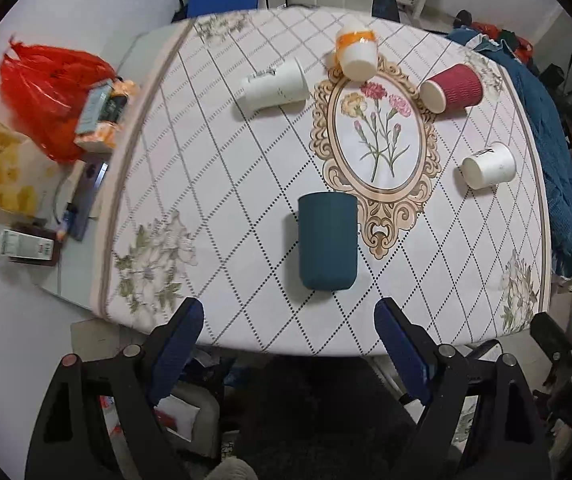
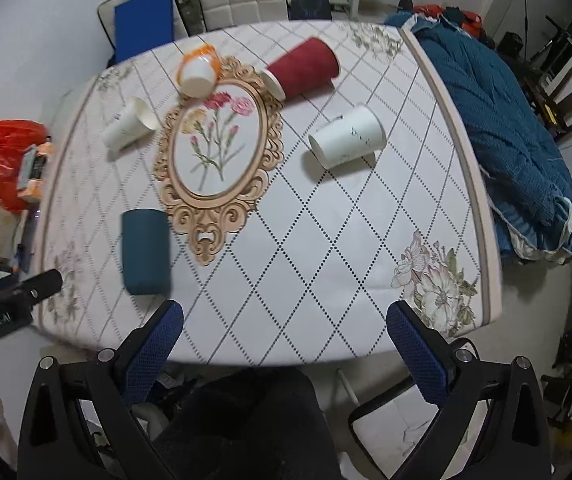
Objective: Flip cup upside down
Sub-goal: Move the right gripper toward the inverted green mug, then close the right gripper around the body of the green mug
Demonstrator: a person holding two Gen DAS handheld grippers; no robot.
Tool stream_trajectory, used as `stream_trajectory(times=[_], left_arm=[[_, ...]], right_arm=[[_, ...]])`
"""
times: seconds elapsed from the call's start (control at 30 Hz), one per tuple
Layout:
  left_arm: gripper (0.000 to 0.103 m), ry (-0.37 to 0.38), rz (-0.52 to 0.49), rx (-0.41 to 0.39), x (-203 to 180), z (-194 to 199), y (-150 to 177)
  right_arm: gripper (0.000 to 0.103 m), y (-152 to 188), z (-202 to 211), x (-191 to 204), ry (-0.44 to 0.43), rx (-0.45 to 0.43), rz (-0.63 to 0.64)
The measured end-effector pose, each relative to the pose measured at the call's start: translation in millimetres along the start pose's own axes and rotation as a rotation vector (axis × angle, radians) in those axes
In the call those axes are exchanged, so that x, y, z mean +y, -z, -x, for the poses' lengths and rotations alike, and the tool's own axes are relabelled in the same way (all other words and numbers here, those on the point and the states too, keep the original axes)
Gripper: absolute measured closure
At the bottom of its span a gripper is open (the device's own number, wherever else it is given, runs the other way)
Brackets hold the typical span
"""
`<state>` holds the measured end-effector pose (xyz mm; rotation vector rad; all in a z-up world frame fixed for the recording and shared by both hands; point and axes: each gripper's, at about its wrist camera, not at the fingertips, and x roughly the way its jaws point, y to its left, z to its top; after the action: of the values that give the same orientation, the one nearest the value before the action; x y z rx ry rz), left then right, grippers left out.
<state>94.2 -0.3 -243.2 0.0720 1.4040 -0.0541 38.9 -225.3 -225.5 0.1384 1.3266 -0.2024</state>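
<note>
5 cups: all lying on their sides on the surface (image 1: 245, 184).
Teal cup (image 1: 328, 240): just below-left of the oval medallion (image 1: 378, 136); likely light, stiff, smooth; grip mid-wall.
Left gripper (image 1: 290, 344): fingers wide, empty.
Right gripper (image 2: 286, 340): fingers wide, empty.

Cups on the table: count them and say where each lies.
5, all on their sides. Dark teal cup nearest; plain white paper cup far left; orange-banded white cup above the floral oval; dark red ribbed cup far right; second white paper cup right edge.
</note>
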Motion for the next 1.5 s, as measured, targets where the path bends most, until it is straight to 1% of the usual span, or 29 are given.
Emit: stream_trajectory(times=[0.13, 0.27, 0.4, 0.5, 0.53, 0.6, 0.77, 0.9, 0.97, 1.03, 1.07, 1.17, 1.3, 1.47, 1.5], left_arm=[[0.016, -0.007, -0.008, -0.034, 0.8, 21.4, 10.3], [0.016, -0.012, 0.005, -0.044, 5.4, 31.7, 17.6], [0.016, -0.029, 0.037, -0.029, 13.9, 27.4, 26.4], [0.016, -0.067, 0.079, -0.009, 24.8, 13.5, 31.7], [0.013, -0.071, 0.093, 0.0, 28.3, 8.2, 32.9], [0.006, -0.11, 0.126, 0.017, 37.8, -7.0, 35.5], [0.006, -0.176, 0.199, 0.057, 58.8, -45.3, 39.1], [0.006, -0.18, 0.245, 0.101, 72.5, -73.2, 38.2], [0.006, -0.18, 0.258, 0.124, 79.1, -90.0, 36.8], [0.006, -0.177, 0.264, 0.148, 84.6, -102.2, 34.1], [0.006, -0.172, 0.269, 0.161, 88.8, -108.8, 33.0], [0.006, -0.171, 0.274, 0.177, 98.5, -119.6, 30.3], [0.006, -0.164, 0.281, 0.196, 114.6, -131.9, 23.2], [0.006, -0.141, 0.263, 0.208, 126.0, -139.7, 15.2], [0.006, -0.136, 0.26, 0.21, 126.9, -140.9, 14.0]], right_arm=[[0.0, 7.2, 33.0, 2.6, -0.004, -0.026, 0.015], [0.0, 11.5, 56.9, 5.1, -0.022, -0.046, 0.031], [0.0, 11.7, 64.2, 7.9, -0.059, -0.043, 0.046], [0.0, 7.1, 58.9, 12.9, -0.089, -0.031, 0.068], [0.0, 4.6, 54.7, 15.2, -0.1, -0.025, 0.077], [0.0, -1.3, 40.9, 20.8, -0.131, -0.001, 0.091], [0.0, -21.9, -14.6, 45.3, -0.191, 0.07, 0.148], [0.0, -39.8, -65.1, 66.6, -0.211, 0.135, 0.166], [0.004, -47.3, -90.0, 76.2, -0.213, 0.165, 0.159], [0.005, -54.4, -115.5, 85.9, -0.209, 0.193, 0.139], [0.008, -57.0, -127.7, 90.1, -0.203, 0.209, 0.126], [0.013, -60.8, -155.5, 102.4, -0.189, 0.251, 0.099], [0.022, -58.9, -175.4, 117.9, -0.157, 0.281, 0.101], [0.034, -55.7, -186.7, 129.9, -0.136, 0.313, 0.084], [0.034, -55.8, -188.2, 131.0, -0.128, 0.316, 0.08]])
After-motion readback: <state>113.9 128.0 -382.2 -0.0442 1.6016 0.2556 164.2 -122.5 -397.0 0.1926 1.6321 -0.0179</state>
